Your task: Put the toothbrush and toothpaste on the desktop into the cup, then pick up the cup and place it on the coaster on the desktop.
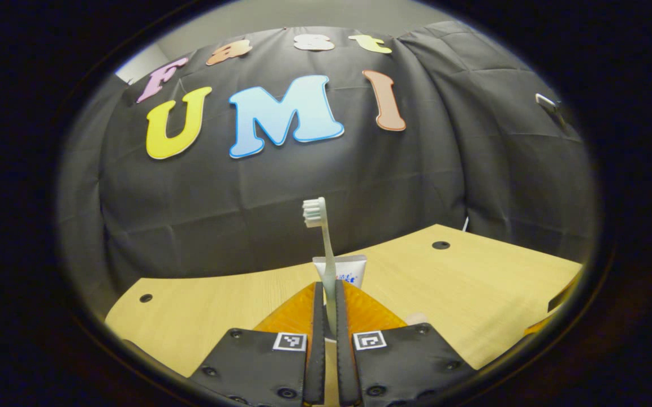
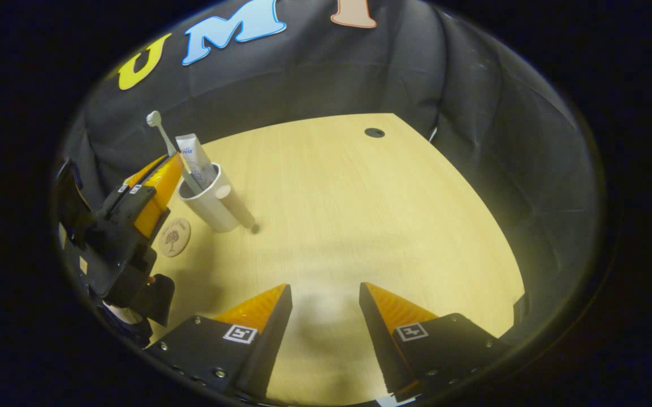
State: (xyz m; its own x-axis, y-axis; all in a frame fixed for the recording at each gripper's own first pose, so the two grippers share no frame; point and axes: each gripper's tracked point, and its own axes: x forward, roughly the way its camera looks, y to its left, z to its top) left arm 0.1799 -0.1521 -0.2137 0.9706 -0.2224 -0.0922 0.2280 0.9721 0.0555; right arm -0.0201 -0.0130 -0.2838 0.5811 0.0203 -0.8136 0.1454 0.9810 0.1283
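Note:
My left gripper (image 1: 328, 316) is shut on the handle of a pale toothbrush (image 1: 326, 249), which stands upright with its bristle head on top. Just behind it rises the white toothpaste tube (image 1: 350, 272). In the right gripper view, the left gripper (image 2: 173, 163) holds the toothbrush (image 2: 162, 131) over a white cup (image 2: 212, 206), and the handle's lower end reaches inside the cup. The toothpaste tube (image 2: 195, 161) stands in that cup. A round brown coaster (image 2: 174, 237) lies on the table just left of the cup. My right gripper (image 2: 326, 294) hangs open above bare table, nothing between its fingers.
The light wooden table (image 2: 359, 215) has a dark cable hole (image 2: 374, 133) near its far edge and others (image 1: 440, 245) seen in the left gripper view. Black cloth walls close in behind and to the right. A hand holds the left gripper's body (image 2: 116, 249) at the table's left.

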